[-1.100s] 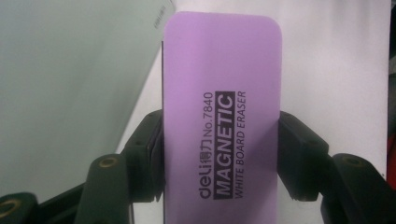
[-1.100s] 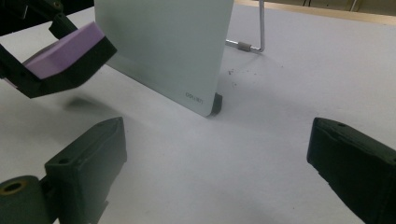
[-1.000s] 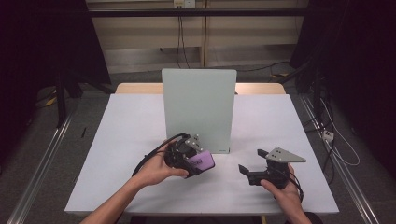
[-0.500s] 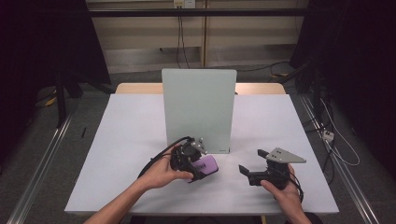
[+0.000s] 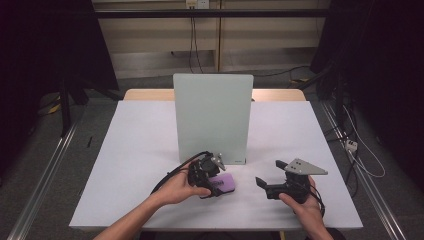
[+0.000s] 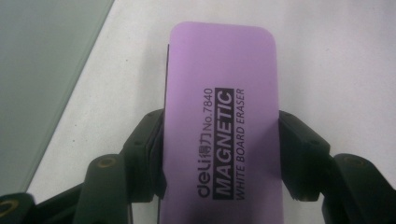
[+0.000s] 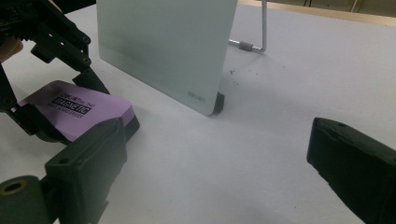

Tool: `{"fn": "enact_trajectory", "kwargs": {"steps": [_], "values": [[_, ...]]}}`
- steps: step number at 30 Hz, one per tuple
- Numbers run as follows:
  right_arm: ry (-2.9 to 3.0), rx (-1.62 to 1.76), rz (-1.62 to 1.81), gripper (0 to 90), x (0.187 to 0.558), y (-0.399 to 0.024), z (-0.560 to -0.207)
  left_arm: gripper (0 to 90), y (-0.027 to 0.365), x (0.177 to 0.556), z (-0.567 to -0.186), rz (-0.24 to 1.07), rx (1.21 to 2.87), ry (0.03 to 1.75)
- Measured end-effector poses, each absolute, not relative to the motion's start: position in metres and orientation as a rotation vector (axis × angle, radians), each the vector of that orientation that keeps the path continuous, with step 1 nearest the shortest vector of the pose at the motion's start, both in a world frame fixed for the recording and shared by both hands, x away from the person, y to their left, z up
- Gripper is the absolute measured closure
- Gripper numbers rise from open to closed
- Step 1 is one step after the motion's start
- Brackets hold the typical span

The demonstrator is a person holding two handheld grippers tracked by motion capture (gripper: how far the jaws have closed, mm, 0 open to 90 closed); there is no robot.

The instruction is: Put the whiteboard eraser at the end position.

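**Eraser gripped beside the board**

While the left gripper (image 5: pixel 212 181) clamps both jaws on the purple eraser (image 6: pixel 222 126) lying on the white table (image 5: pixel 135 150), just before the upright whiteboard (image 5: pixel 212 117), the right gripper (image 5: pixel 270 186) rests nearby, jaws wide, empty.

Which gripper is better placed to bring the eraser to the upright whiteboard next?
Left. The left gripper is shut on the purple magnetic eraser, close in front of the whiteboard. The right gripper stands open with nothing between its jaws, farther to the side on the table.
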State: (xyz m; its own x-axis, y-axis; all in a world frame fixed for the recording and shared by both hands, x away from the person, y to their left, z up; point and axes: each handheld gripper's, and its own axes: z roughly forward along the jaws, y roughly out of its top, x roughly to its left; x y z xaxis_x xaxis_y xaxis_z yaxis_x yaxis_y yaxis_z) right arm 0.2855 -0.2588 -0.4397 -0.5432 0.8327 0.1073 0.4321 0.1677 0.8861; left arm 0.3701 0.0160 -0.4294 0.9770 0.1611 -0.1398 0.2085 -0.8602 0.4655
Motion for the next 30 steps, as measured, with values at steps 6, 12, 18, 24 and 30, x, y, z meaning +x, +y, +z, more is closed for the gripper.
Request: {"fn": "enact_trajectory", "kwargs": {"steps": [6,12,18,24,30], "values": [[2.047,1.196,1.339,4.8,0.286,-0.259,-0.440,39.1,0.016,0.370,-0.431,-0.142,2.621,0.264],[2.044,1.195,1.337,4.8,0.286,-0.259,-0.440,24.3,0.016,0.368,-0.434,-0.080,2.617,0.269],[2.049,1.187,1.341,4.8,0.285,-0.259,-0.440,13.0,0.023,0.369,-0.421,-0.034,2.576,0.282],[2.052,1.193,1.340,4.7,0.286,-0.258,-0.440,6.1,0.039,0.373,-0.406,-0.002,2.473,0.388],[2.050,1.191,1.338,4.7,0.286,-0.257,-0.440,6.5,0.063,0.373,-0.402,0.049,2.363,0.473]]}}
